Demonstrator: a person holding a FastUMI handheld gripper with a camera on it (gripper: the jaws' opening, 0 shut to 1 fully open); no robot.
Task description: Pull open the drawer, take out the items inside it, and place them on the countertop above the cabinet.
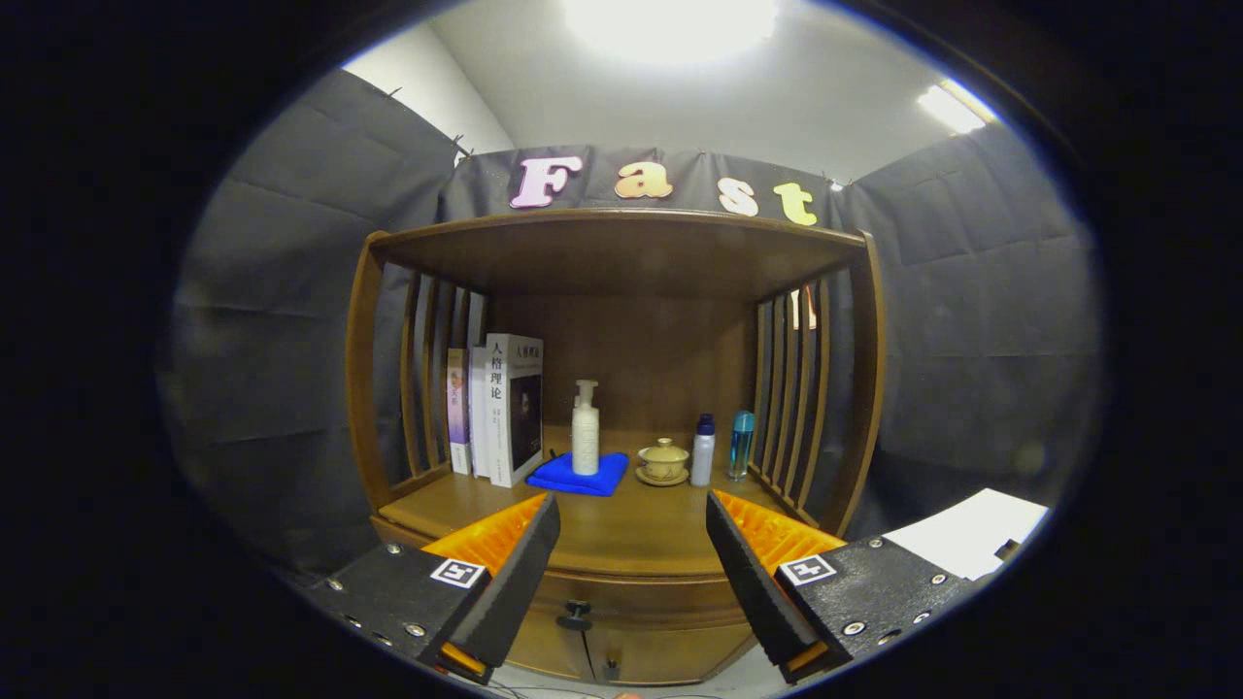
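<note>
The gripper [631, 553] hangs spread wide before the cabinet's closed drawer [631, 594], its knob [575, 613] between the fingers; beyond, books [497, 408], pump bottle [586, 428] on blue cloth [575, 476], lidded cup [663, 460] and two bottles [721, 447] crowd the countertop [631, 529].

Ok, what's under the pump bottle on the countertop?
A folded blue cloth lies under the pump bottle, on the countertop. The bottle covers the cloth's middle, so nothing there can be checked. The open gripper is well short of both.

place: staged home booth | cues: black cloth walls [971, 291]; wooden cabinet [621, 252]; books [505, 408]; lidded teacup [663, 459]
</note>
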